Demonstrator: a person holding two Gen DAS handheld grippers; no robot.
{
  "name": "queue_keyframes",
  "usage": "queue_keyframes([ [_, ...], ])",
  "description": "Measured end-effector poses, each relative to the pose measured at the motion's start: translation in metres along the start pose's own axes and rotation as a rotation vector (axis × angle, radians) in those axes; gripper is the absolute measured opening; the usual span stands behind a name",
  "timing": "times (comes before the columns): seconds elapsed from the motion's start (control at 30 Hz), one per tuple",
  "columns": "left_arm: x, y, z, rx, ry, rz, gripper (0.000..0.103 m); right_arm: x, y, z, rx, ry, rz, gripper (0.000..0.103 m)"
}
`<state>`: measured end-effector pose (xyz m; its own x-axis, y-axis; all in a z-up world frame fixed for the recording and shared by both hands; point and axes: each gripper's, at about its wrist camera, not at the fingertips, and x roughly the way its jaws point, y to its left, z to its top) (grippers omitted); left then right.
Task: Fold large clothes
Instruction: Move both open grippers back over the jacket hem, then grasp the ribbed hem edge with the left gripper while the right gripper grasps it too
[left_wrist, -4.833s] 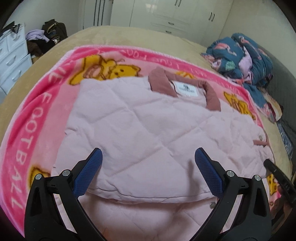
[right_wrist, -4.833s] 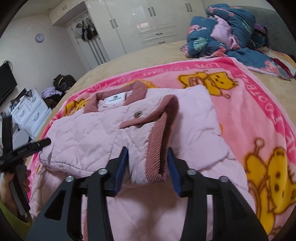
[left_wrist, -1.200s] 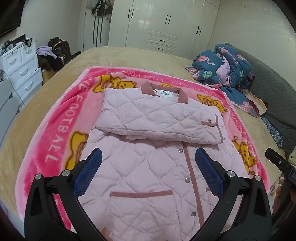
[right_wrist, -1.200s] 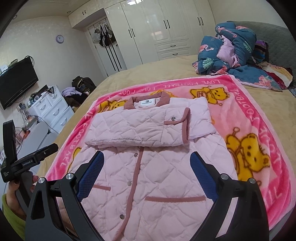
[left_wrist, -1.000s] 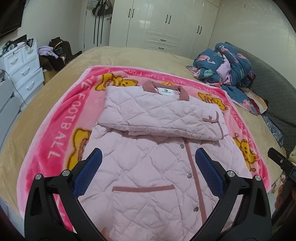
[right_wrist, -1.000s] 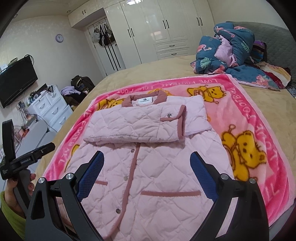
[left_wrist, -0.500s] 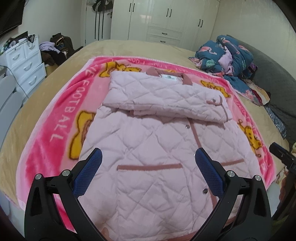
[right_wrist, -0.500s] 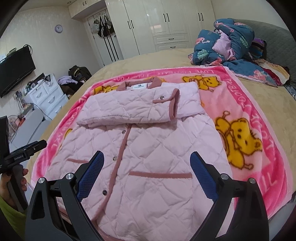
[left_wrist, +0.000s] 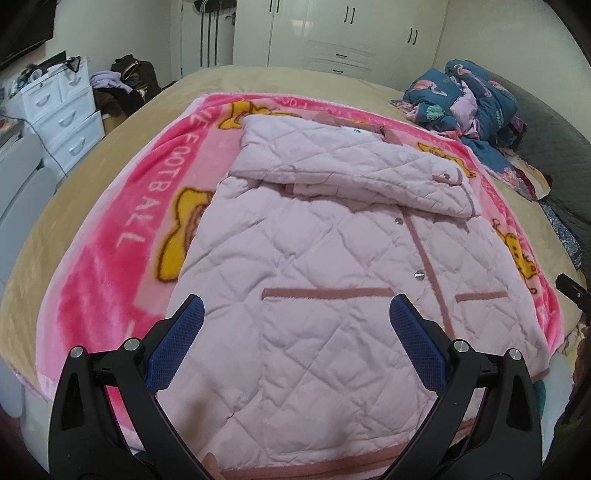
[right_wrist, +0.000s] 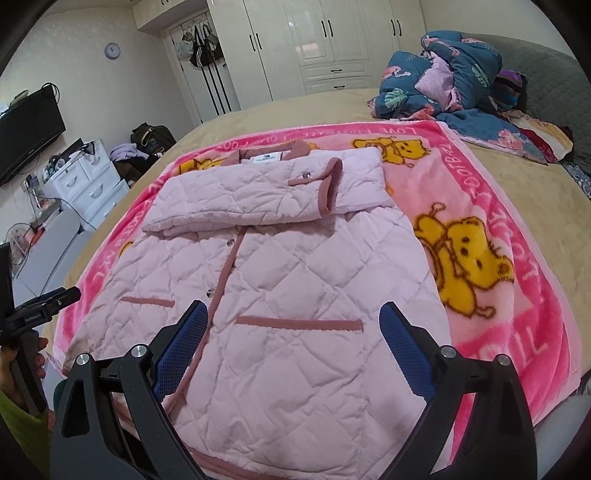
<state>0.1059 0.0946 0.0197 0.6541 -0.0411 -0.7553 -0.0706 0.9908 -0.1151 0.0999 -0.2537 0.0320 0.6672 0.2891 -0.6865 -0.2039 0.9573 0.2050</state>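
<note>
Left wrist view: the left gripper is held wide open and empty at the bottom of the frame, above the hem of the pink quilted coat. In the right wrist view, the right gripper is likewise spread and empty over the lower front, near the pocket trim. The coat is laid buttoned-side up on the pink blanket, which is spread over the bed. Toward the top of the frame, the sleeves are seen folded across the chest below the collar.

If only the top layer of the hem is pinched, the padded layers would probably separate and the fold would sag. If the blanket is caught with the hem, it could be dragged along. An uneven lift between the two sides would likely skew the fold and knock the stacked sleeves out of place.
</note>
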Motion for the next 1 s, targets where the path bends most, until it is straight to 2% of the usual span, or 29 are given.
queue_keyframes([
  [0.53, 0.016, 0.046, -0.038, -0.045, 0.098, 0.094, 0.094, 0.007, -0.034, -0.028, 0.007, 0.071, -0.047, 0.093],
  [0.73, 0.024, 0.066, -0.052, -0.086, 0.149, 0.102, 0.094, 0.010, -0.046, -0.039, 0.015, 0.102, -0.062, 0.093],
  [1.0, 0.030, 0.080, -0.080, -0.123, 0.217, 0.061, 0.094, 0.008, -0.066, -0.050, 0.051, 0.130, -0.080, 0.093],
])
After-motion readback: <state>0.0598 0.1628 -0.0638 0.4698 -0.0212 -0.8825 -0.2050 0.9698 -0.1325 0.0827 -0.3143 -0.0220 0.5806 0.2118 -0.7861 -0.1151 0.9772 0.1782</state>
